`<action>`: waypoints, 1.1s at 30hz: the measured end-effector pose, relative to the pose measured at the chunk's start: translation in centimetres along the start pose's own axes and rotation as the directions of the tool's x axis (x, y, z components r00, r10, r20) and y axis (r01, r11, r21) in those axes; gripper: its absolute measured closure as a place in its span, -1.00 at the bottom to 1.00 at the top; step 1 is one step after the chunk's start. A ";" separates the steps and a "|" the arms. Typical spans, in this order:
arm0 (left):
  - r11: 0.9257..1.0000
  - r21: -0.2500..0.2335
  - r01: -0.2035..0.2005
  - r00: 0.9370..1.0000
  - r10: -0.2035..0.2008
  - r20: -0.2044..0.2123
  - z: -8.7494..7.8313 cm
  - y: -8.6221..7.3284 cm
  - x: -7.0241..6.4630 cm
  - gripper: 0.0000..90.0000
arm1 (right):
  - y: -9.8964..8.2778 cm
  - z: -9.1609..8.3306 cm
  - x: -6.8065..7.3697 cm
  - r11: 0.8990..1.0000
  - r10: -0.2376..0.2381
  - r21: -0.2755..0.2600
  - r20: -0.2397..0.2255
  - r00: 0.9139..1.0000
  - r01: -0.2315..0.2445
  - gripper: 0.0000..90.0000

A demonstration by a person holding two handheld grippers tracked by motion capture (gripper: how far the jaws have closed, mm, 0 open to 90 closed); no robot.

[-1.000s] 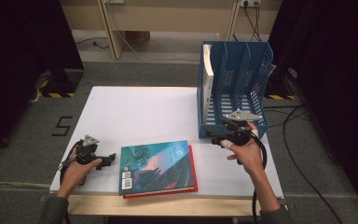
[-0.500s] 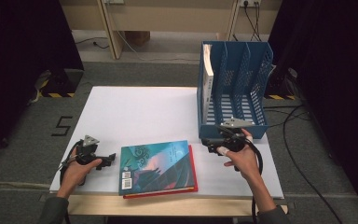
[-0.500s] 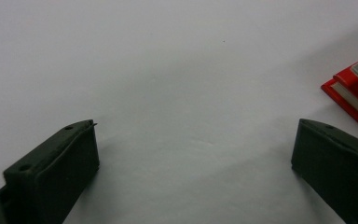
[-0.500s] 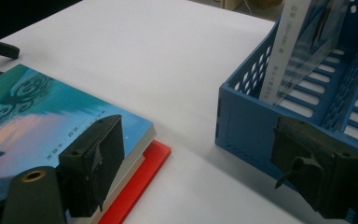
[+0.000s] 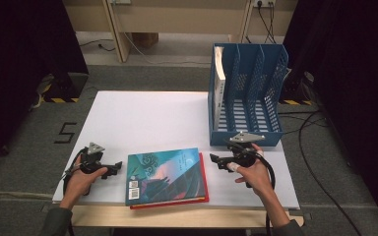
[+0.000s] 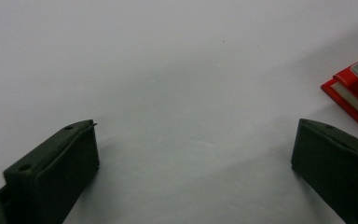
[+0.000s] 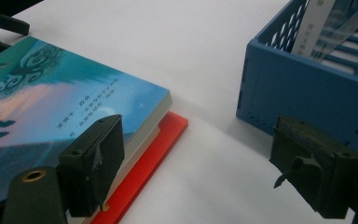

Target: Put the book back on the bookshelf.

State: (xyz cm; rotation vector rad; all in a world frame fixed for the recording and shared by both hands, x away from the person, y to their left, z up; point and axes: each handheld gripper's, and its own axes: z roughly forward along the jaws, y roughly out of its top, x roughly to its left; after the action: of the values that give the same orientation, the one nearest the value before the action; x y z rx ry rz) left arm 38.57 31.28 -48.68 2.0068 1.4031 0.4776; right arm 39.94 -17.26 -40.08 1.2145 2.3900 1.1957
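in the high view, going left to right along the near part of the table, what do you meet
left gripper → teal book lying on a red book → right gripper → blue file rack set farther back

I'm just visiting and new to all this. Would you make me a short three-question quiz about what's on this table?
1. True or false: the teal book lies on top of a red book.
2. Which gripper is nearer the blue file rack: A left gripper, B right gripper?
3. Fill in: the right gripper's jaws are ____.

Key: 1 true; 2 B; 3 open.
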 end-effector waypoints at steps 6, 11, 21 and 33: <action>1.000 0.000 -0.001 1.000 0.001 0.000 0.0 0.0 0.0 -1.00 | -1.0 0.2 0.1 1.000 0.010 0.027 -0.008 1.000 -0.010 -0.58; 1.000 -0.004 -0.006 1.000 0.006 -0.003 -0.1 0.0 -0.1 -0.99 | -1.9 0.7 0.4 0.999 0.021 0.042 -0.026 0.999 -0.020 -0.57; 0.999 -0.042 0.013 0.999 -0.011 0.039 -1.7 -1.0 -0.9 -0.67 | -2.8 1.4 1.3 0.998 0.018 0.065 -0.065 0.998 -0.014 -0.55; 0.997 -0.077 -0.024 0.995 0.031 0.094 -5.0 -1.4 -5.0 -0.66 | -3.5 1.5 2.6 0.997 0.026 0.076 -0.103 0.994 -0.018 -0.53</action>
State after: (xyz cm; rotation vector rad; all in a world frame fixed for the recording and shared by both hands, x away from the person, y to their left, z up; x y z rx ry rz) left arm 32.70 28.44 -45.65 1.9640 1.2827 0.4345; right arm 36.99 -15.63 -43.19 1.2332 2.5242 1.2137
